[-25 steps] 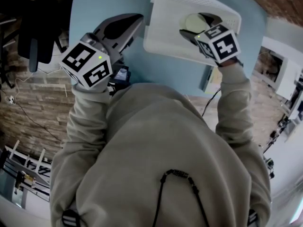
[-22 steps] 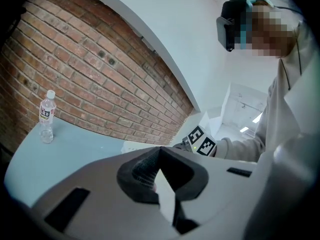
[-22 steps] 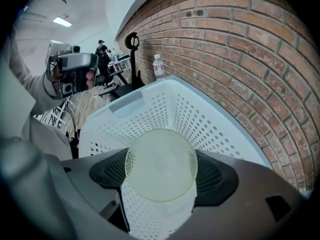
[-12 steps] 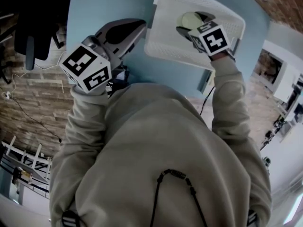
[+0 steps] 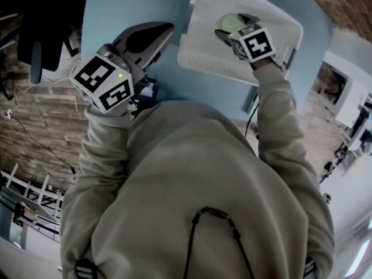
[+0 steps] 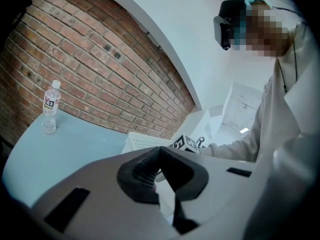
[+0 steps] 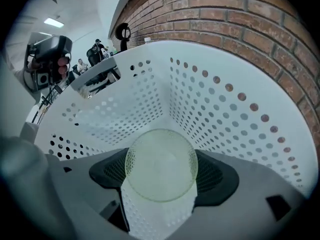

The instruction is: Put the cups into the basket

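Note:
A pale green translucent cup (image 5: 229, 22) (image 7: 161, 165) is held between the jaws of my right gripper (image 5: 236, 28) (image 7: 161, 173), which is shut on it. Gripper and cup are inside the white perforated basket (image 5: 203, 60) (image 7: 220, 99), with the cup's round bottom facing the right gripper's camera. Whether the cup touches the basket floor cannot be told. My left gripper (image 5: 160, 32) (image 6: 160, 159) hovers over the blue table (image 5: 131, 4) just left of the basket, its jaws shut with nothing between them.
A clear water bottle (image 6: 50, 108) stands on the table's far side against the brick wall (image 6: 100, 69). A black chair (image 5: 40, 36) is off the table's left edge. In the left gripper view, the basket's rim (image 6: 142, 141) lies ahead.
My right gripper has carried the cup a little farther left and deeper into the basket. The left gripper has barely shifted.

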Motion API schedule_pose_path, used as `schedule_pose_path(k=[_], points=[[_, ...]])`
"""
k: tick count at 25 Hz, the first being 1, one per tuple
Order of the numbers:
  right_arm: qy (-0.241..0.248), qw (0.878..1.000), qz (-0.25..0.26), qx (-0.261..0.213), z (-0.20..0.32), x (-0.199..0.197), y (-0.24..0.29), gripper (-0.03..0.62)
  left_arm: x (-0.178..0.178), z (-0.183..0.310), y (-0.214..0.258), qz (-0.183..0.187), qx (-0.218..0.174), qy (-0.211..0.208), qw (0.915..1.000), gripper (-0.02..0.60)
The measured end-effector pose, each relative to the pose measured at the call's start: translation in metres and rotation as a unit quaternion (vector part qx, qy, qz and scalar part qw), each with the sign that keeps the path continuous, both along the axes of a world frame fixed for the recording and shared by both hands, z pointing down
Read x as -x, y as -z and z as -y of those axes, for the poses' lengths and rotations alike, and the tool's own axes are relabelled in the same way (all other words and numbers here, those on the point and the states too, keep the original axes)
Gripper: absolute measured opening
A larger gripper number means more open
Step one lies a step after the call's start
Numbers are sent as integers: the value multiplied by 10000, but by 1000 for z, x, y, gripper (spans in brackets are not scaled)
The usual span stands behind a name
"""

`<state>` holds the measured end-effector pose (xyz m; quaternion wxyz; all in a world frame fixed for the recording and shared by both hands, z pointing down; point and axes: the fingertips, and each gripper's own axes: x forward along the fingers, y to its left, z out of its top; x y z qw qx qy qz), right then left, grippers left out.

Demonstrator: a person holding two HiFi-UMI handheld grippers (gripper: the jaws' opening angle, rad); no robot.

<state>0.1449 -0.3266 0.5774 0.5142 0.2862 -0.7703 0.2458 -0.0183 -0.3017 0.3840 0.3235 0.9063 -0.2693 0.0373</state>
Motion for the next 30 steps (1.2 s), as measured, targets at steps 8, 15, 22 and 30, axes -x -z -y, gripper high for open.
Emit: schedule_pose_path(k=[8, 15, 22, 30], points=[[-4, 10000, -35, 9, 0, 2, -20, 397, -2, -2, 2, -29, -6, -18, 10000, -3], [49, 9999, -74, 70, -1, 3, -30, 399, -4, -2, 0, -37, -12, -16, 10000, -3], [162, 9997, -104, 148, -8, 7, -40, 399, -2, 0, -2, 0, 21, 28, 10000, -3], [149, 9997, -132, 159, -9, 5, -36, 399, -4, 0, 0, -16, 6, -3, 10000, -3]])
